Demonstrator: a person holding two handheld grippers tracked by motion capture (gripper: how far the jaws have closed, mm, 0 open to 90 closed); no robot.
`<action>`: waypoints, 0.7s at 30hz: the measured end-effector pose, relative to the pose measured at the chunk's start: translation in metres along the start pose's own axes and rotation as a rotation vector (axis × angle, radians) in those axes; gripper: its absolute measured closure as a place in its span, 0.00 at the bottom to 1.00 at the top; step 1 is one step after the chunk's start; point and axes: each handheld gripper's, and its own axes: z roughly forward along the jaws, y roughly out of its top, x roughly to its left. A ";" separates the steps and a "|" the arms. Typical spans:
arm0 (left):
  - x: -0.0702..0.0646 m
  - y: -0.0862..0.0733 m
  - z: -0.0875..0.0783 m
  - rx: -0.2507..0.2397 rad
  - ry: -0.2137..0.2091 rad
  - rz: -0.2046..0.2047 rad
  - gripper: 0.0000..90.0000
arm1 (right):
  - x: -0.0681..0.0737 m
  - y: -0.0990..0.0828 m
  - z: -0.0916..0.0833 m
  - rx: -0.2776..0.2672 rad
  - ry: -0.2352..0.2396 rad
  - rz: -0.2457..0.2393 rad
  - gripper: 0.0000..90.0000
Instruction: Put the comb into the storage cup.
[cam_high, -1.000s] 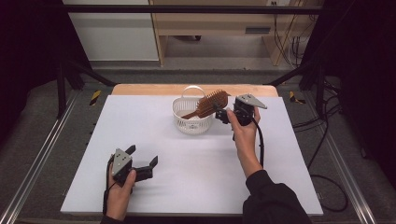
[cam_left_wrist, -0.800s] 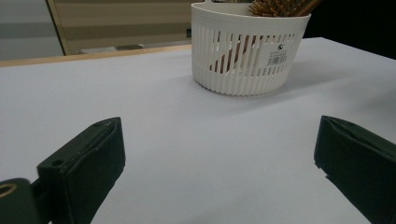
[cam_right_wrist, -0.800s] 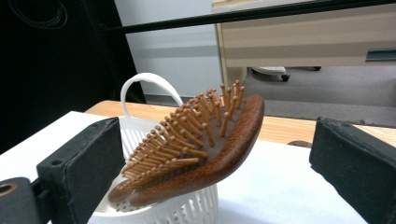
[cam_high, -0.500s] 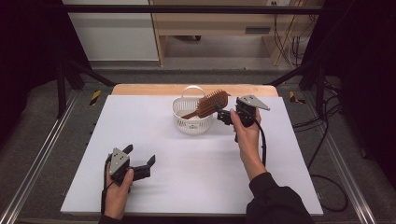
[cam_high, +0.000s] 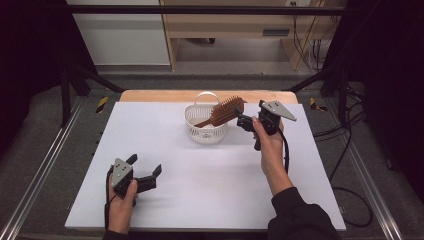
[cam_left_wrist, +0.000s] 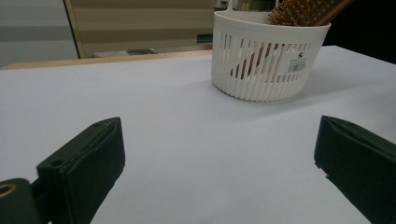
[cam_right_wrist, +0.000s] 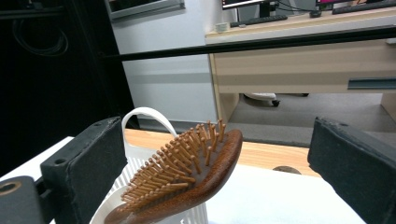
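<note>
Just left of the right gripper (cam_high: 241, 121), jaws spread wide and empty, the hairbrush (cam_high: 226, 111) leans in the white basket (cam_high: 206, 131) — handle down, head tilted toward it. The left gripper (cam_high: 145, 172), also open, rests well apart.

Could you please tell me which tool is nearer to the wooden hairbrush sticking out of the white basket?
The right tool, open, sits just beside the wooden hairbrush head. The left tool, open, rests far off near the table's front-left.
</note>
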 end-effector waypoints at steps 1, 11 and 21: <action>0.001 0.000 -0.001 -0.003 0.002 -0.004 0.02 | 0.000 0.000 0.000 -0.002 0.005 0.001 0.05; 0.013 0.002 -0.010 -0.027 0.019 -0.024 0.02 | -0.002 0.004 -0.010 -0.027 0.017 -0.007 0.05; 0.019 0.001 -0.024 -0.044 0.005 -0.029 0.02 | -0.008 0.007 -0.023 -0.034 0.033 -0.026 0.05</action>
